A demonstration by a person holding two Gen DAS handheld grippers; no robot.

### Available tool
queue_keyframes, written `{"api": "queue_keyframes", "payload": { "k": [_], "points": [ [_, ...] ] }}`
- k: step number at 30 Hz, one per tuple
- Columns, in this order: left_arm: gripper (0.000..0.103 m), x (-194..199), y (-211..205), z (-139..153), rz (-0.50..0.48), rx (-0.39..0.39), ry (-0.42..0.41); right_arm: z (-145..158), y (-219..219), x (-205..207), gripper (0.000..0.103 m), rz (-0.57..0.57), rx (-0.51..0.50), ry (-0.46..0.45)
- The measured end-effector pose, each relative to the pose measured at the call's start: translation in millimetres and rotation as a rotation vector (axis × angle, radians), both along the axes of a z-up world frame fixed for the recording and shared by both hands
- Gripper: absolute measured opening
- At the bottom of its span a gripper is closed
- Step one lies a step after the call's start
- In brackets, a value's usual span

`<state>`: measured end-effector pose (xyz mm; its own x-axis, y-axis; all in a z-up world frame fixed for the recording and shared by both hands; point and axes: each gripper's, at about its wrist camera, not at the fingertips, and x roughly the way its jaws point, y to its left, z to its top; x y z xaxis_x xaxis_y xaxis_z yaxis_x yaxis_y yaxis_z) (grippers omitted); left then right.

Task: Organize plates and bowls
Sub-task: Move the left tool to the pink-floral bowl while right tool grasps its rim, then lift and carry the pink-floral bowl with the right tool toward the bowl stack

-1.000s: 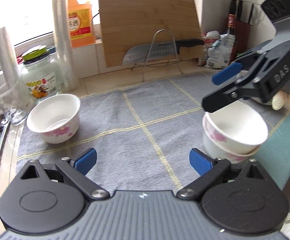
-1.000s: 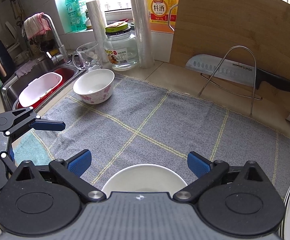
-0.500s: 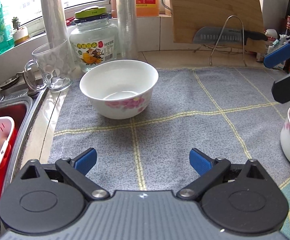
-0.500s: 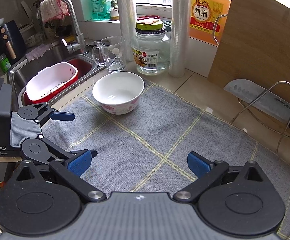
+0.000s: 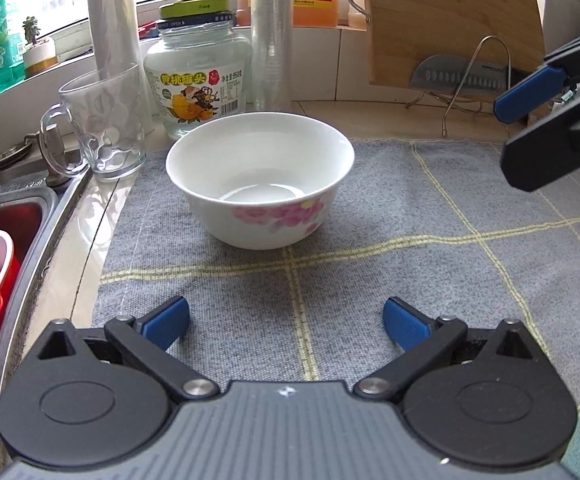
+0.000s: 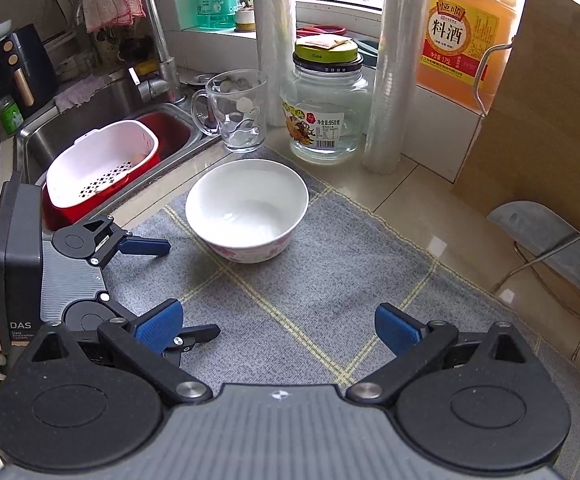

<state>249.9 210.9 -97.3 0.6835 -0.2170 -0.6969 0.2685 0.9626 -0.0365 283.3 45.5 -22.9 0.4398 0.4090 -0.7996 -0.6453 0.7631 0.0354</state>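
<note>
The floral bowl (image 5: 259,190) stands upright on the grey mat (image 5: 370,280), straight ahead of the left gripper (image 5: 285,318) and not yet between its blue pads. That gripper's jaws have just been opening and now stand wide apart, empty. The right gripper (image 6: 277,326) hangs off to the bowl's right, jaws likewise apart and empty. The step looks like the approach for a pickup: next, advance the left gripper until one pad sits inside the rim, then close.
</note>
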Motion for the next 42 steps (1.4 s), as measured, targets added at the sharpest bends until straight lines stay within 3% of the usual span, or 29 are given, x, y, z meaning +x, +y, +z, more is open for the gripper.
{"api": "queue_keyframes", "payload": {
  "k": [7, 15, 26, 42],
  "points": [
    [0.102, 4.6, -0.3, -0.4, 0.017, -0.007, -0.007, -8.2, 20.3, 23.0, 0.103, 0.041, -0.013, 0.022],
    [0.102, 12.3, 0.1, 11.9, 0.049, -0.018, -0.105, -15.9, 37.2, 42.1, 0.103, 0.093, -0.008, 0.040],
    [0.099, 23.3, -1.3, 13.3, 0.026, -0.009, -0.145, -23.8, 62.3, 78.8, 0.102, 0.148, 0.031, 0.054],
    [0.092, 27.7, 2.9, 13.9, 0.007, -0.022, -0.172, -48.0, 78.7, 109.6, 0.083, 0.171, 0.046, 0.102]
  ]
}}
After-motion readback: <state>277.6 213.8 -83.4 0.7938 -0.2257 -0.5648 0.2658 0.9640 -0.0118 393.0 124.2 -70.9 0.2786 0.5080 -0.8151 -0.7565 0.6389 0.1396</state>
